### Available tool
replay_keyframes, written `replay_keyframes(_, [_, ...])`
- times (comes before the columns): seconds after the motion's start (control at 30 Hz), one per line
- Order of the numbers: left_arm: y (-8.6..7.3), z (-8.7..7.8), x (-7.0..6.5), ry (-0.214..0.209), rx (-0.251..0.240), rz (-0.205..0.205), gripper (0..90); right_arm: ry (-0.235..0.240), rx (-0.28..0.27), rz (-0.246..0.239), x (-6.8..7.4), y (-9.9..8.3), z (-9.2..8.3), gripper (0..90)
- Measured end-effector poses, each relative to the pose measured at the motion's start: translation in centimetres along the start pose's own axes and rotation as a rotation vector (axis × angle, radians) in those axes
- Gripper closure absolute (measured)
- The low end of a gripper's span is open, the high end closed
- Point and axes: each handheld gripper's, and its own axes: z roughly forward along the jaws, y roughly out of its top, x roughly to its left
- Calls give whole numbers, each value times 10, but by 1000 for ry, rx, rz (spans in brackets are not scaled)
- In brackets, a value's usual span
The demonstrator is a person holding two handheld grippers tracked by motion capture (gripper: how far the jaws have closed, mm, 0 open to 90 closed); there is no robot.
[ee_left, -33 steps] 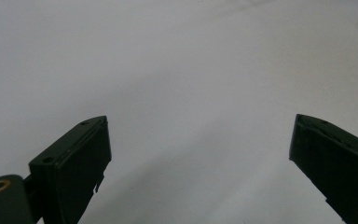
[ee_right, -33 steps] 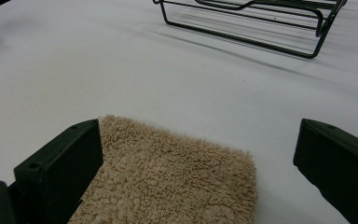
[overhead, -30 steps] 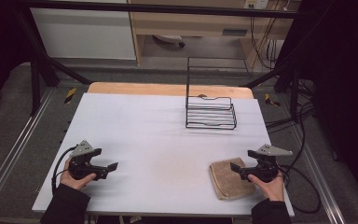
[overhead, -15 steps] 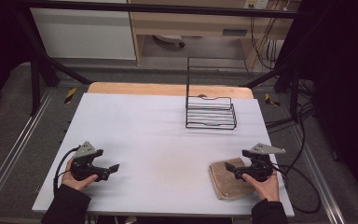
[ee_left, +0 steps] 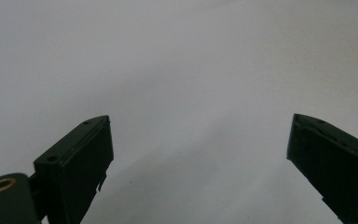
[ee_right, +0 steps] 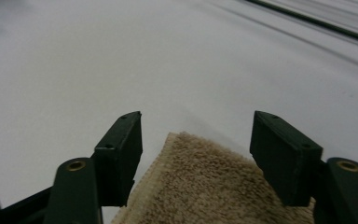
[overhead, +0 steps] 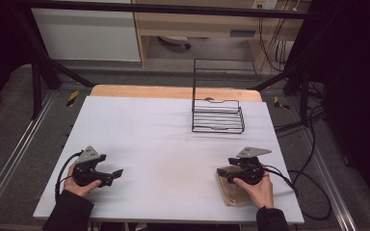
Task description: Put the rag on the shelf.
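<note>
While you are easing down:
Right gripper [overhead: 223, 173]: jaws wide, lowering onto tan towel [ee_right: 223, 186] since earlier.
Left gripper [overhead: 117, 173]: jaws wide, staying over white table [overhead: 149, 125].

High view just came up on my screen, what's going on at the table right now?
A person holds a hand-held gripper in each hand over a white table. The right hand-held gripper is open, its jaws on either side of a corner of a folded tan towel near the table's front right; it has not closed on it. The left hand-held gripper is open above bare table. A black wire rack stands at the far side.
</note>
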Motion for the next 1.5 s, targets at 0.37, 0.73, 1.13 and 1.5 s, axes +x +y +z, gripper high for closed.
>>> replay_keyframes(0.37, [1, 1, 0, 2, 8, 10, 75, -24, 91, -13, 6, 0, 28, 573])
replay_keyframes(0.73, [0, 3, -1, 4, 18, 13, 80, -66, 116, -52, 7, -2, 29, 736])
replay_keyframes(1.13, [0, 3, -1, 4, 20, 16, 85, -63, 132, -22, 4, 2, 27, 847])
replay_keyframes(1.5, [1, 3, -1, 4, 20, 19, 86, 28, 30, -18, 26, 22, 28, 852])
